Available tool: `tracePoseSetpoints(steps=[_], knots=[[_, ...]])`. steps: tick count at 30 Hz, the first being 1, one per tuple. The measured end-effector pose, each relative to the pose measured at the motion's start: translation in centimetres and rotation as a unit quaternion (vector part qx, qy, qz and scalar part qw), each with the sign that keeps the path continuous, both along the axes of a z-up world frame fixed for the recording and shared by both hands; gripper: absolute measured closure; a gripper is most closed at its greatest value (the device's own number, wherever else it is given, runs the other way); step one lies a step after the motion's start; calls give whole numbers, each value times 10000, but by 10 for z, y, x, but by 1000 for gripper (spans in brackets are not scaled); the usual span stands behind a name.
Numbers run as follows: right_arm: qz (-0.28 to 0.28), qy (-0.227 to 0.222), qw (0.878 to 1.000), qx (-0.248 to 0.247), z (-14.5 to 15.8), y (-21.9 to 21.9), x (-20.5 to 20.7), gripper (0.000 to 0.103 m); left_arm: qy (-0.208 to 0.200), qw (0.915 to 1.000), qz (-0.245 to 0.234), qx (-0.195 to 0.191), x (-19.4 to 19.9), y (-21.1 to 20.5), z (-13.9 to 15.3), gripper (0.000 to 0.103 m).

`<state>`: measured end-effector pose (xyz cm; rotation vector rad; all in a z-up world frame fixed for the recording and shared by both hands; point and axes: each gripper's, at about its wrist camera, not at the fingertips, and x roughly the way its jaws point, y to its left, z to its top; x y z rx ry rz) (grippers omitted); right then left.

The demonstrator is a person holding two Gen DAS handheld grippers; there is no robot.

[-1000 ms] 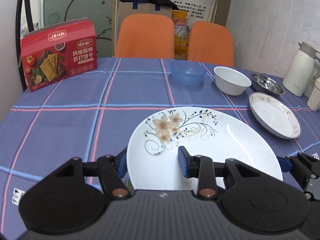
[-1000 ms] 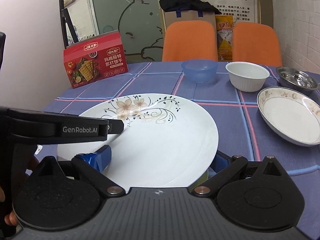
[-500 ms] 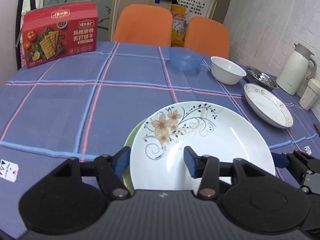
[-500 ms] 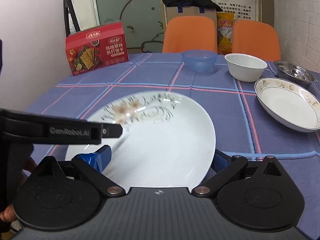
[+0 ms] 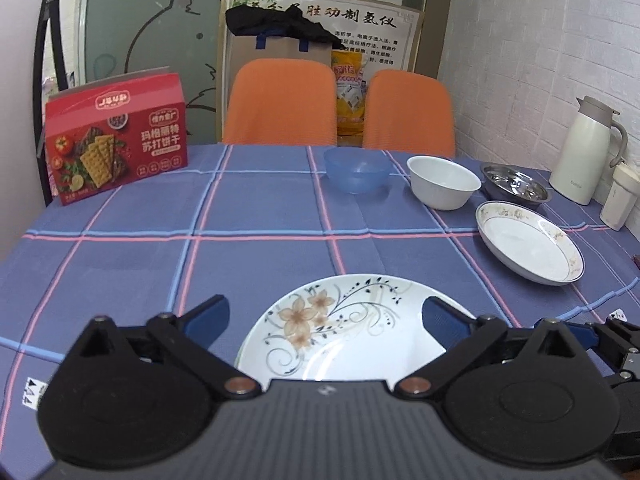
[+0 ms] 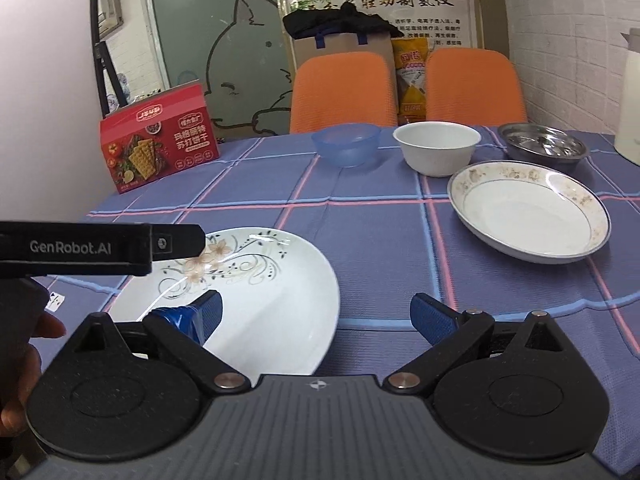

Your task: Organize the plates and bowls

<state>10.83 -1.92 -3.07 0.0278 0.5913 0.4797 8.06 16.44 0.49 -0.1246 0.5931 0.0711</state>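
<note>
A white plate with a brown flower pattern (image 5: 340, 332) lies flat on the blue checked tablecloth (image 5: 260, 264) at the near edge. My left gripper (image 5: 326, 316) is open wide above its near rim, with both blue pads clear of it. My right gripper (image 6: 320, 312) is open too; its left pad hangs over the flowered plate (image 6: 256, 292) and its right pad is off to the side. Further back stand a blue bowl (image 5: 356, 170), a white bowl (image 5: 444, 186), a steel bowl (image 5: 516, 184) and a deep rimmed plate (image 5: 528, 240).
A red cracker box (image 5: 116, 152) stands at the back left. A cream thermos jug (image 5: 584, 156) and a lidded cup (image 5: 620, 196) stand at the far right by the brick wall. Two orange chairs (image 5: 280, 104) face the far side. A hand (image 6: 24, 360) holds the left gripper's housing (image 6: 100, 246).
My left gripper has opened and let go of the flowered plate's rim. The plate has come down flat on the table, and both grippers have pulled back from it.
</note>
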Motion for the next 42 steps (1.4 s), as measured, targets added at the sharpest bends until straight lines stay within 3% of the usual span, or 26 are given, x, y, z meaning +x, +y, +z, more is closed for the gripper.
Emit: tracePoseSetpoints(steps=[6,11,14,17,24,31,36,42], knots=[[-607,271,9966,480,2,-48,10,15,-14,9997,-225,76,18,-27,9,1],[-1295,720,9851,868,8,-85,24,15,32,9990,-428,87,33,-51,11,1],[-1316,466,9832,1176,9,-103,19,15,74,9985,-521,154,43,-64,11,1],[-1433,201,9836,1078,11,-113,18,15,131,9978,-606,238,54,-78,9,1],[-1481,488,9849,753,1,-138,38,15,356,9951,-879,293,79,-103,3,1],[-1420,330,9891,208,7,-153,83,15,767,9876,-1326,-343,135,-116,6,1],[-1454,355,9886,-185,0,-149,128,15,1140,9812,-1450,-573,194,-134,-3,1],[-1426,626,9871,-383,-17,-146,153,15,1394,9797,-1384,-411,234,-153,-31,2]])
